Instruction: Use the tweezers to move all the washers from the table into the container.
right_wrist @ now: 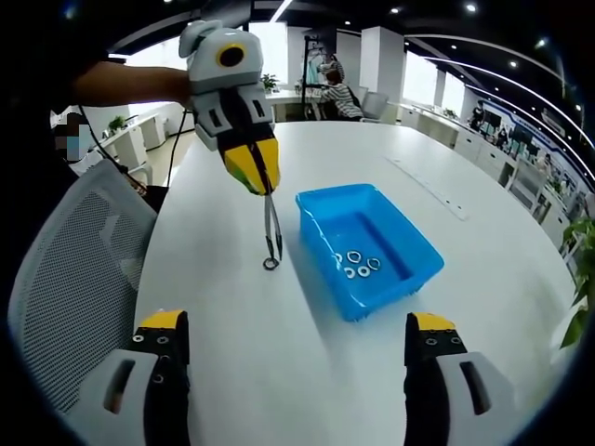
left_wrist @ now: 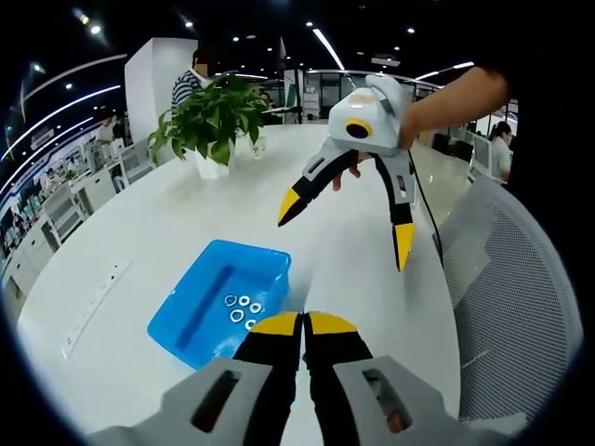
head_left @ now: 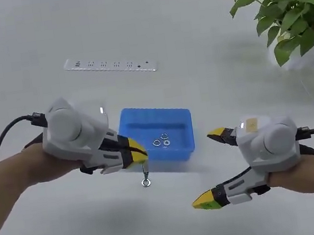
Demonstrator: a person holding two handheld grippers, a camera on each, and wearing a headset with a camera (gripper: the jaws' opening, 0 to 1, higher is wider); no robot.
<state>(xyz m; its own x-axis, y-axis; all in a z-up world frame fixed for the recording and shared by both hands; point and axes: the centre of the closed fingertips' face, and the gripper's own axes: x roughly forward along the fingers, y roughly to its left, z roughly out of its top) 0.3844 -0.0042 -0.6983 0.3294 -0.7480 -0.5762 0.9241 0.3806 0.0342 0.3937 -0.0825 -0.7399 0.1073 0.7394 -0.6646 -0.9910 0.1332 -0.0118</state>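
Washer: one small metal ring (head_left: 146, 182) sits at the tips of the tweezers (head_left: 145, 170), just outside the container's near wall. We cannot tell whether it rests on the table (head_left: 72, 221) or hangs just above it.
Washers already in: a few (head_left: 163, 140) lie close together on the floor of the blue container (head_left: 125, 127), towards its near wall.
Handling: we judge the ring light, hard and slick, likely to slip or flick out of the tips. We would pinch across its band, one tip through the hole, with steady pressure.
Tweezers: thin and springy, pointing down.
Left claw (head_left: 137, 152): pressed together on the tweezers' upper end.
Right claw (head_left: 207, 169): spread wide, holding nothing, above the table beyond the container's right wall.
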